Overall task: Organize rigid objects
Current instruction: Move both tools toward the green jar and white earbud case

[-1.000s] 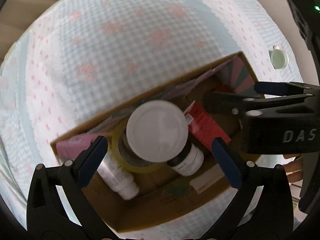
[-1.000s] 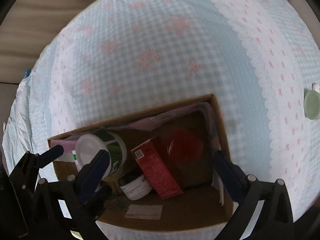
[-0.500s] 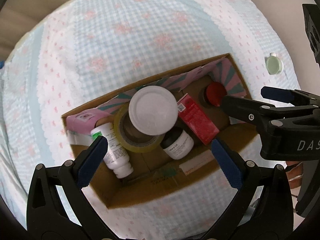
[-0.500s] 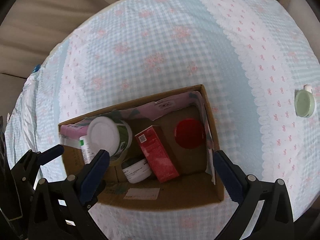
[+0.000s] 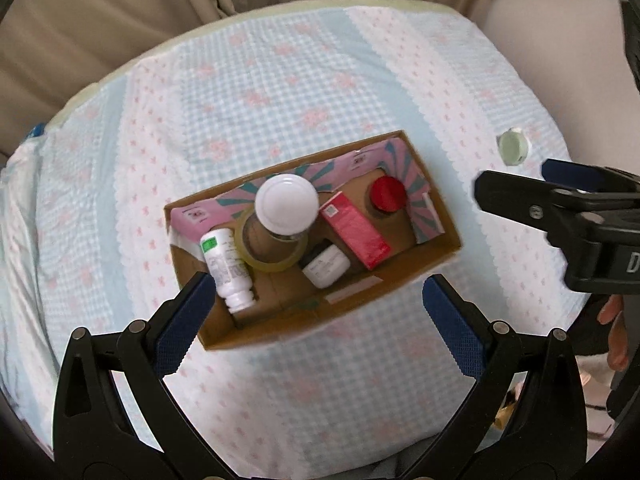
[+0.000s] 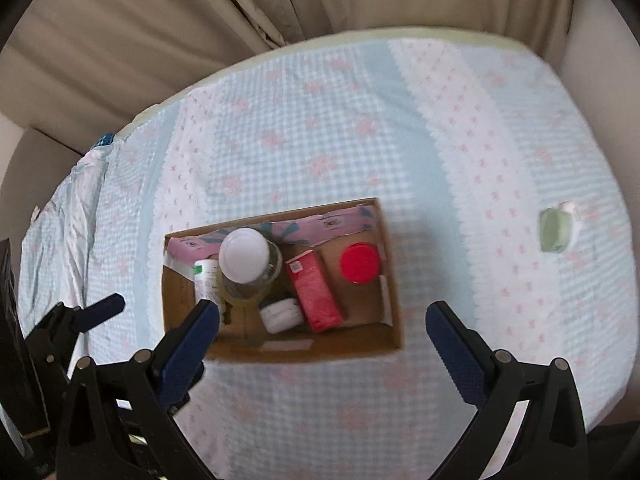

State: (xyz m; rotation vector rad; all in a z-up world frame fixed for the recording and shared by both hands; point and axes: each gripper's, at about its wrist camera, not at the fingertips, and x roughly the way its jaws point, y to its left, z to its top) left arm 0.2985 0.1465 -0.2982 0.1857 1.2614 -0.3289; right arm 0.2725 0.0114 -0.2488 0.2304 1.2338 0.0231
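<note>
Both claws have pulled up and away, and the open brown cardboard box [image 5: 436, 258] now sits smaller below them, out in the middle of the bed [image 5: 280, 92] with its blue-and-white gingham cover scattered with pink flowers. Inside, a white-lidded jar [image 5: 287, 200] stands in a roll of yellowish tape [image 5: 276, 258], a white plastic bottle [image 5: 226, 266] lies at the box's left end, a small white-labelled pot [image 5: 326, 266] sits by the near wall, a red carton [image 5: 355, 230] leans across the middle and a red round lid [image 5: 387, 194] rests at the right end. Left claw [image 5: 314, 316] spread wide, gripping nothing. Right claw [image 6: 322, 338] likewise wide apart and empty above the box's near wall. Off toward the bed's right edge lies a pale green round container [image 6: 555, 230], well apart from the box.
</note>
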